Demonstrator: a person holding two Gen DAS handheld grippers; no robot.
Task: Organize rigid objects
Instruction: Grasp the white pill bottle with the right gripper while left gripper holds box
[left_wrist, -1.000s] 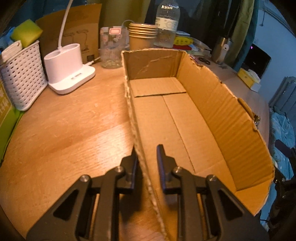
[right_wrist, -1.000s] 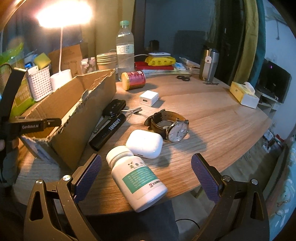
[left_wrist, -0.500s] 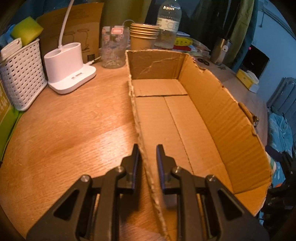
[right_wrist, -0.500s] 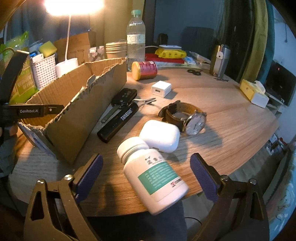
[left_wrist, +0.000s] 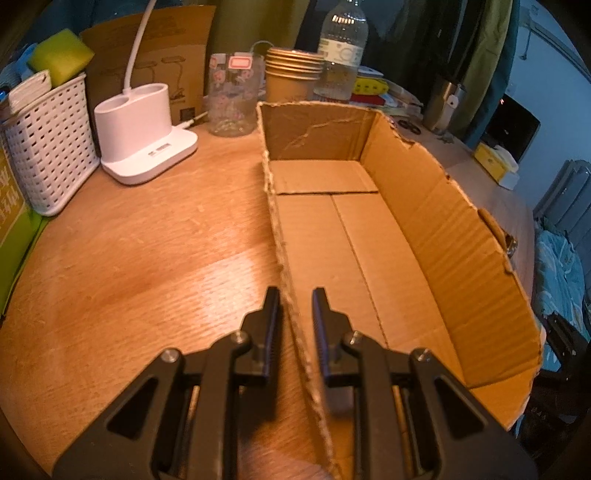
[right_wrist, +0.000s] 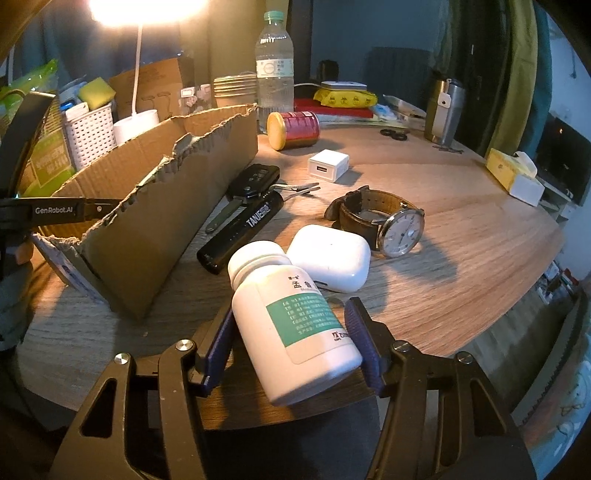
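Note:
A white pill bottle (right_wrist: 295, 332) with a green label lies tilted at the table's front edge. My right gripper (right_wrist: 290, 308) is closing on it, and both pads touch its sides. Just behind it are a white earbud case (right_wrist: 328, 258), a brown-strapped watch (right_wrist: 384, 221), a black flashlight (right_wrist: 243, 229), a car key (right_wrist: 251, 181), a white charger cube (right_wrist: 328, 166) and a red can (right_wrist: 293, 129). The open cardboard box (left_wrist: 443, 229) is empty. My left gripper (left_wrist: 293, 295) is shut on the box's near left wall. That wall (right_wrist: 155, 221) stands left of the loose items.
A white lamp base (left_wrist: 147, 136), a white basket (left_wrist: 48, 147), a glass jar (left_wrist: 231, 99) and stacked paper cups (left_wrist: 291, 74) stand behind and left of the box. A water bottle (right_wrist: 275, 66), a steel flask (right_wrist: 443, 110) and a tissue box (right_wrist: 513, 177) stand further back.
The right gripper has come down over the pill bottle and its jaws have narrowed from wide open onto the bottle's sides. The left gripper keeps its hold on the box wall.

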